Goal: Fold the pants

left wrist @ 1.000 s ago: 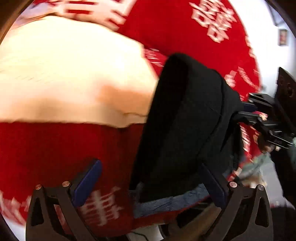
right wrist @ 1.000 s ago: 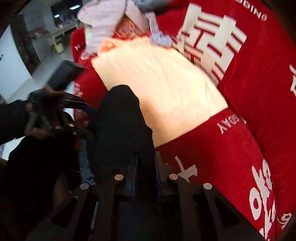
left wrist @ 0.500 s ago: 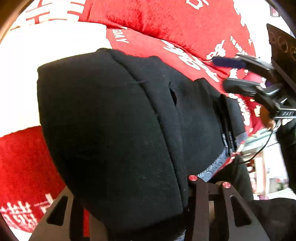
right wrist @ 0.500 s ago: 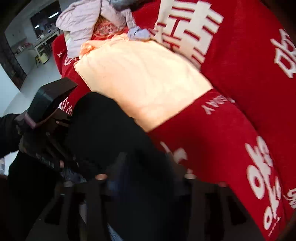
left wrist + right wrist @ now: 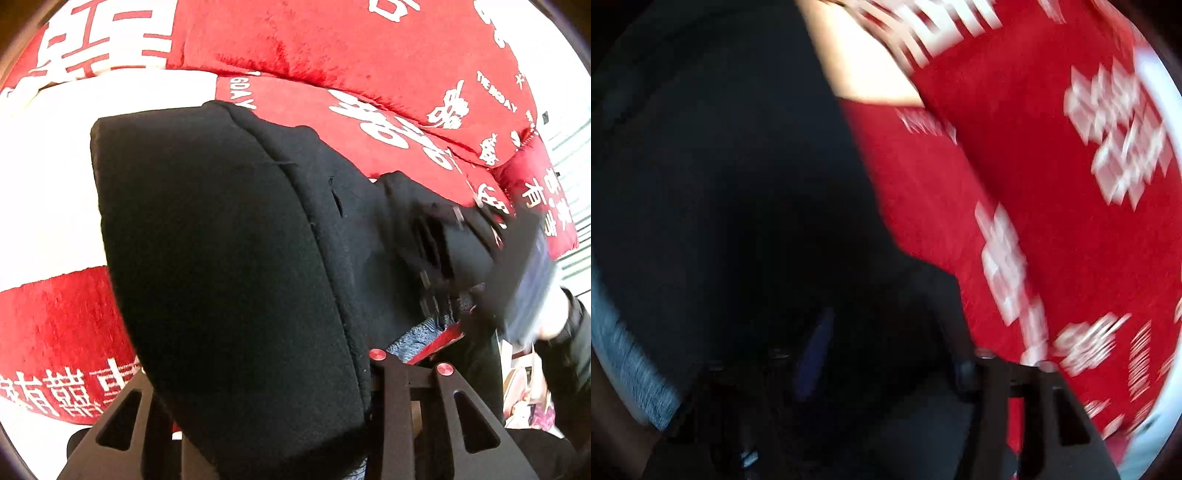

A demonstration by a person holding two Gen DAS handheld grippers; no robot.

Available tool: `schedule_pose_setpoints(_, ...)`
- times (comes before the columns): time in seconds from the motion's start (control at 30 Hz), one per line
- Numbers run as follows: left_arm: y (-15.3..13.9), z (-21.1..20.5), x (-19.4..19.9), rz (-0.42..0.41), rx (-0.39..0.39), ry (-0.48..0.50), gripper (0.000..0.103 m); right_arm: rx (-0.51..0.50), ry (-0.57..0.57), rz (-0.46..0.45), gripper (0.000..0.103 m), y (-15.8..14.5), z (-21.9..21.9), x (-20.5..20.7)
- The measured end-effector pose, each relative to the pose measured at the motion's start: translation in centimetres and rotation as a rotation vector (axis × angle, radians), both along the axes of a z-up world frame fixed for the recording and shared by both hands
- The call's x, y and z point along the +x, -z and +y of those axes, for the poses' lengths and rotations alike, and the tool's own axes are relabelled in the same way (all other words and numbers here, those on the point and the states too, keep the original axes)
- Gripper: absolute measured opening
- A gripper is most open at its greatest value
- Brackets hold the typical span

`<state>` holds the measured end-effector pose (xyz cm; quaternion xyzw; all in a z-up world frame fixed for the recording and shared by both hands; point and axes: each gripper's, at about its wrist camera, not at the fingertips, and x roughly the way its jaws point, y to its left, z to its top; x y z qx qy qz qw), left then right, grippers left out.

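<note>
- Black fleece pants (image 5: 221,266): thick, soft, doubled into a bulky fold with a rounded upper edge; grey knit lining showed at the lower hem.
- Lay upon red plush fabric.

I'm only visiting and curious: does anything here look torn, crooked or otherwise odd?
Nothing looks damaged. The black pants lie bunched in a thick fold on the red blanket, draped over the left gripper. A grey lining peeks out at their edge. The right wrist view is too blurred to judge.
</note>
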<state>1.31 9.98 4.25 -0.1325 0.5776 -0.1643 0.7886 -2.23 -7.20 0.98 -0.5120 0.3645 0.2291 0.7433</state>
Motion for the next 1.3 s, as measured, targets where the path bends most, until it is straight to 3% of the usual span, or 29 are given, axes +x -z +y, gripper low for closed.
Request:
schedule_pose_setpoints(0.1, 0.1, 0.0, 0.0, -0.003, 0.013, -0.002, 0.038, 0.090, -0.065, 0.183, 0.056, -1.8, -0.9, -2.9)
schedule_pose_setpoints(0.17, -0.2, -0.6, -0.1, -0.019, 0.037, 0.005, 0.038, 0.112, -0.091, 0.194, 0.063, -2.3, -1.3, -3.9)
schedule_pose_setpoints(0.23, -0.8, -1.3, -0.2, -0.029, 0.066, 0.010, 0.038, 0.075, -0.069, 0.186, 0.080, -1.1, -1.6, -3.3)
schedule_pose_setpoints(0.3, -1.5, -2.0, -0.3, -0.032, 0.075, 0.016, 0.037, 0.084, -0.017, 0.309, 0.081, 1.2, -1.6, -1.7)
schedule_pose_setpoints(0.33, -1.9, -2.5, -0.4, -0.036, 0.077, 0.025, 0.033, 0.108, -0.030, 0.309, 0.088, 1.3, -1.5, -1.5)
schedule_pose_setpoints(0.43, -3.2, -4.0, -0.7, -0.060, 0.126, 0.047, 0.029, 0.081, -0.067, 0.319, 0.090, 0.8, -1.1, -1.4)
schedule_pose_setpoints(0.5, -3.9, -4.9, -0.8, -0.072, 0.150, 0.055, 0.029, 0.113, -0.065, 0.302, 0.089, -1.4, -1.7, -1.5)
schedule_pose_setpoints(0.53, -4.4, -5.4, -0.7, -0.076, 0.155, 0.060, 0.028, 0.175, -0.057, 0.290, 0.089, -3.1, -2.6, -1.5)
schedule_pose_setpoints(0.67, -6.5, -7.7, -0.5, -0.103, 0.162, 0.095, 0.027, 0.436, 0.095, 0.240, 0.090, -8.9, -9.0, -1.4)
schedule_pose_setpoints(0.73, -8.0, -9.5, -0.2, -0.119, 0.161, 0.128, 0.027, 0.506, 0.193, 0.203, 0.090, -10.0, -12.1, -1.6)
schedule_pose_setpoints(0.9, -11.0, -16.0, 0.7, -0.141, 0.182, 0.226, 0.026, 0.539, 0.483, 0.151, 0.090, -8.5, -20.3, -0.4)
schedule_pose_setpoints(1.03, -12.9, -22.0, 2.1, -0.135, 0.189, 0.306, 0.026, 0.610, 0.638, 0.141, 0.090, -7.7, -25.9, -1.4)
schedule_pose_setpoints(1.17, -14.3, -27.9, 3.6, -0.121, 0.196, 0.345, 0.026, 0.693, 0.701, 0.117, 0.090, -8.6, -29.9, -2.1)
schedule_pose_setpoints(1.3, -12.5, -33.2, 5.2, -0.071, 0.250, 0.374, 0.026, 0.723, 0.750, 0.103, 0.090, -8.3, -32.0, -2.8)
